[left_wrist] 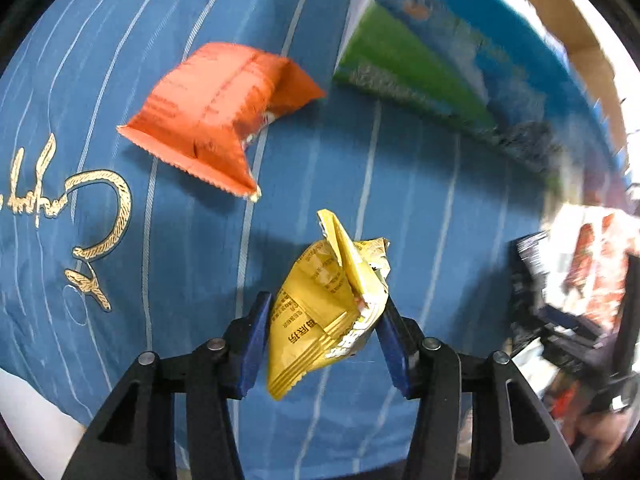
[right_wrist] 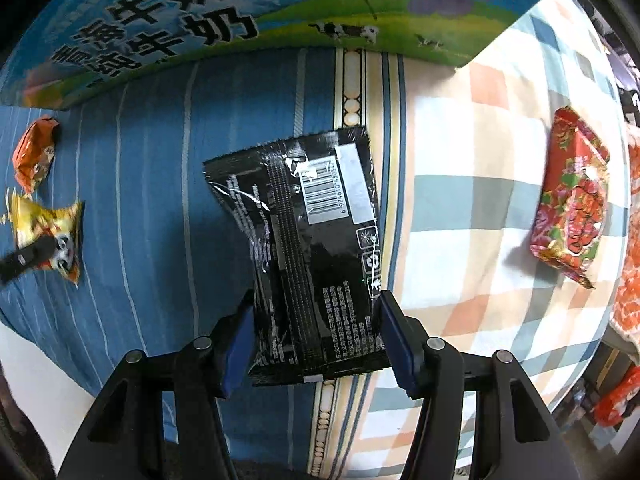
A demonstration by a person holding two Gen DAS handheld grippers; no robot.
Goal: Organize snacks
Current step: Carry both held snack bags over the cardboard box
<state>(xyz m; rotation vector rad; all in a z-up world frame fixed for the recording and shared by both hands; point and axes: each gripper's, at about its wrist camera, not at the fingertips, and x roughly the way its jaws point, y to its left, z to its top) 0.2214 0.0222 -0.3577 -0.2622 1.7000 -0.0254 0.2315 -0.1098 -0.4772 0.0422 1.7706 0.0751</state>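
My left gripper (left_wrist: pixel 324 320) is shut on a crumpled yellow snack packet (left_wrist: pixel 328 304), held above the blue striped cloth (left_wrist: pixel 400 208). An orange snack packet (left_wrist: pixel 216 112) lies on the cloth ahead and to the left. My right gripper (right_wrist: pixel 316 320) is shut on a black snack packet (right_wrist: pixel 308 240) with a barcode facing up. In the right wrist view the yellow packet (right_wrist: pixel 48 236) and the orange packet (right_wrist: pixel 36 152) show at the far left, with a dark finger of the left gripper (right_wrist: pixel 20 260) across the yellow one.
A printed milk carton box (right_wrist: pixel 240 20) stands at the back, also seen as the blue-green box (left_wrist: pixel 432 64) in the left wrist view. A red floral packet (right_wrist: pixel 572 196) lies on the checked cloth (right_wrist: pixel 460 200) at right. Clutter sits beyond the bed's right edge.
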